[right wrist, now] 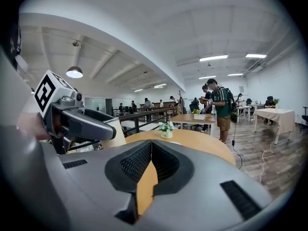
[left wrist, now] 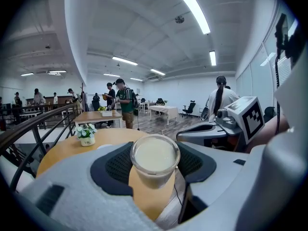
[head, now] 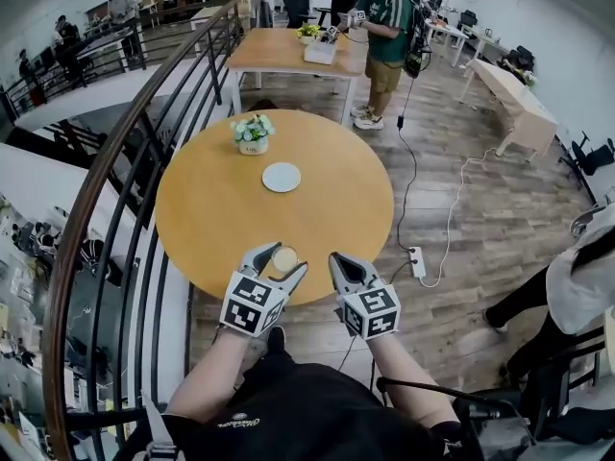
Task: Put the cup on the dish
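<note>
The cup (left wrist: 155, 158), a clear one with something pale and creamy in it, is pinched between the 2 jaws of the left gripper (head: 280, 261). They stand pretty wide with the pads pressed on its sides, right over the near edge of the round wooden table (head: 211, 209). The dish (head: 282, 177) sits near the table's middle, well apart from the cup, with a little pot of flowers (head: 253, 134) beyond it, and the right gripper (head: 338, 261) is beside the left one, jaws closed tip to tip on nothing.
</note>
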The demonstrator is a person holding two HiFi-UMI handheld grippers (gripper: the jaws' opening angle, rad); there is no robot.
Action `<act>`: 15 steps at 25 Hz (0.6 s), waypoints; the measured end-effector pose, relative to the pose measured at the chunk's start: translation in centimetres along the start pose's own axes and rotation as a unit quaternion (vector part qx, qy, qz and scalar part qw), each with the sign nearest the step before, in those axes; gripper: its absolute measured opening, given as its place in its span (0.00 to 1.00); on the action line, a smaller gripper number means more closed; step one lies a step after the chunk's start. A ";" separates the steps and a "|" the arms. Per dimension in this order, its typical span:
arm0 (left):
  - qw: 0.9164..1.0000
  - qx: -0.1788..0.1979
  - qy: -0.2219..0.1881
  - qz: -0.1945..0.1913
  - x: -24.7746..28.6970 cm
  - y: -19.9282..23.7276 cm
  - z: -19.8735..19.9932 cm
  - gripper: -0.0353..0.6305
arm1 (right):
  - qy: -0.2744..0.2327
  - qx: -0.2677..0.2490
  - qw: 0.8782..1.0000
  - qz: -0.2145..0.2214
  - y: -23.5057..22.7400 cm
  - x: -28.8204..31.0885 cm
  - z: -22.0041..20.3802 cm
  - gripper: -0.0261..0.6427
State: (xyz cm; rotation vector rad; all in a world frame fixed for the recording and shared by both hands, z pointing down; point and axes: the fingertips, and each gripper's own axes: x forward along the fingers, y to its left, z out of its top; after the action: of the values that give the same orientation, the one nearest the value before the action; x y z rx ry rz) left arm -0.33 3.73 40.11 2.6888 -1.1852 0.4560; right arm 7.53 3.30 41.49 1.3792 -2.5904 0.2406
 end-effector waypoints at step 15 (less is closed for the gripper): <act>1.000 -0.009 0.001 -0.030 6.4 17.7 2.3 0.46 | 0.030 -0.018 0.998 -0.042 -3.1 17.6 5.2 0.04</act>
State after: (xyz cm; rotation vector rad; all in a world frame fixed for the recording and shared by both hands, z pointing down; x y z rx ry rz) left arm -8.90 -13.22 40.65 2.6982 -1.0992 0.4374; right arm -0.06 -13.71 41.00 1.4428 -2.4694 0.2190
